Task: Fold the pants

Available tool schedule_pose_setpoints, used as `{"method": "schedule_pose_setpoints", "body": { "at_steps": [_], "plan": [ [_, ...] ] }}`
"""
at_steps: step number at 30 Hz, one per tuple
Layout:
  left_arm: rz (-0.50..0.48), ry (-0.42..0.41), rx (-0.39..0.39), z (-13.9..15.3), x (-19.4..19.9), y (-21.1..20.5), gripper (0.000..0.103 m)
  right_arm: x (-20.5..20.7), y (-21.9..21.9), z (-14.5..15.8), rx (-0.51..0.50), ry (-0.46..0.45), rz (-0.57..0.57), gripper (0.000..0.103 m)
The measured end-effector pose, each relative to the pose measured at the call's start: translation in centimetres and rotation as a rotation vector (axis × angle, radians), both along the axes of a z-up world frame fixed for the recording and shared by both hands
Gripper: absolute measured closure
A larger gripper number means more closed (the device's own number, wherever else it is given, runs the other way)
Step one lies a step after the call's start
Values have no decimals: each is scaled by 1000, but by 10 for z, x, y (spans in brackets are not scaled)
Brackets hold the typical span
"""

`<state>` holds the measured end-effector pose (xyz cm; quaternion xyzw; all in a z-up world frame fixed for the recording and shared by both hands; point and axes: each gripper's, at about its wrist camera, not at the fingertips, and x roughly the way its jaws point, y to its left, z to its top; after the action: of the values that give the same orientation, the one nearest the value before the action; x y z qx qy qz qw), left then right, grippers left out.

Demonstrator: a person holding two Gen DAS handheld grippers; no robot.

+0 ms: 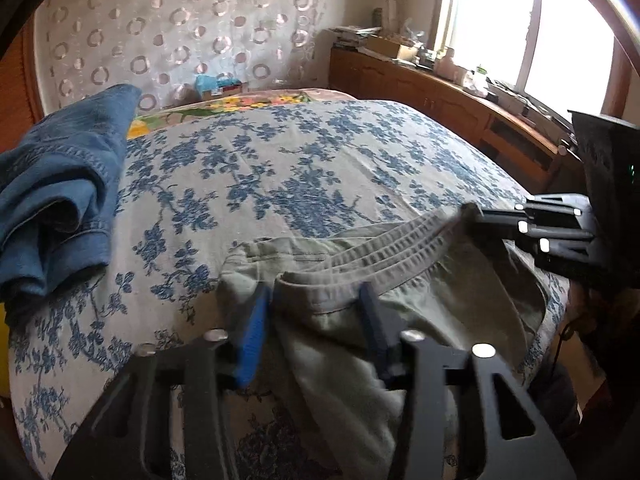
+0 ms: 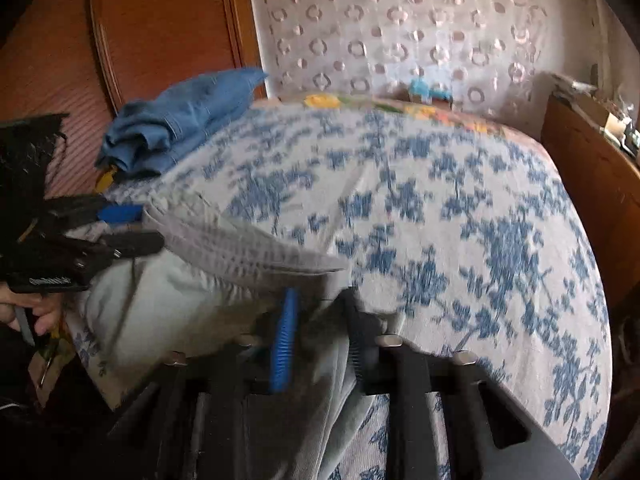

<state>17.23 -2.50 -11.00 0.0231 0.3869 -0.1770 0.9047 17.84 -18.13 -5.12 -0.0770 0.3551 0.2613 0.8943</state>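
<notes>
Two grippers hold one pair of grey-green pants [image 1: 360, 280] at the near edge of a bed [image 1: 280, 168] with a blue-flowered cover.

The left gripper [image 1: 312, 300] has its jaws pinching the waistband; the right gripper [image 2: 320, 312] has its jaws pressed together on the waistband's other end. One bundle of blue jeans [image 1: 60, 184] lies at the bed's far left. A wooden cabinet [image 1: 420, 88] runs under the window [image 1: 520, 20] on the right. The middle of the bed lies open.

White lettering on the left tool [image 2: 132, 226] is too blurred to read; nothing else bears text.
</notes>
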Motion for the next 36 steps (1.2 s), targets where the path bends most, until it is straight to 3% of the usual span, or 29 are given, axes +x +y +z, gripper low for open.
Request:
{"method": "schedule_pose_setpoints", "body": {
  "at_steps": [3, 5, 10, 16, 19, 22, 24, 28, 32, 36],
  "plan": [
    [-15, -44, -18, 10, -3, 0, 82, -2, -4, 8, 33, -41, -2, 97],
    [-24, -62, -49, 18, -3, 1, 87, -3, -4, 12, 55, -57, -3, 97],
    [-15, -89, -54, 28, 5, 1, 88, -2, -1, 6, 16, -52, -17, 97],
    [14, -37, -38, 14, 19, 4, 88, 6, 3, -1, -15, -12, -29, 97],
    [16, -32, -37, 14, 18, 3, 83, 8, 3, 0, -15, 1, -38, 96],
    [32, -32, -35, 16, 17, 4, 69, 9, -2, 2, 10, 18, -52, 91],
    [40, -41, -43, 18, 15, 8, 52, 7, -7, 6, 20, 15, -66, 89],
    [70, -42, -44, 18, 9, 15, 50, -10, -18, 14, 16, -29, -87, 68],
    [86, -24, -35, 12, 8, 18, 50, -23, -27, 10, 17, -4, -82, 60],
    [97, 0, -29, 5, 9, 19, 50, -31, -31, 4, 0, 22, -97, 59]
  ]
}}
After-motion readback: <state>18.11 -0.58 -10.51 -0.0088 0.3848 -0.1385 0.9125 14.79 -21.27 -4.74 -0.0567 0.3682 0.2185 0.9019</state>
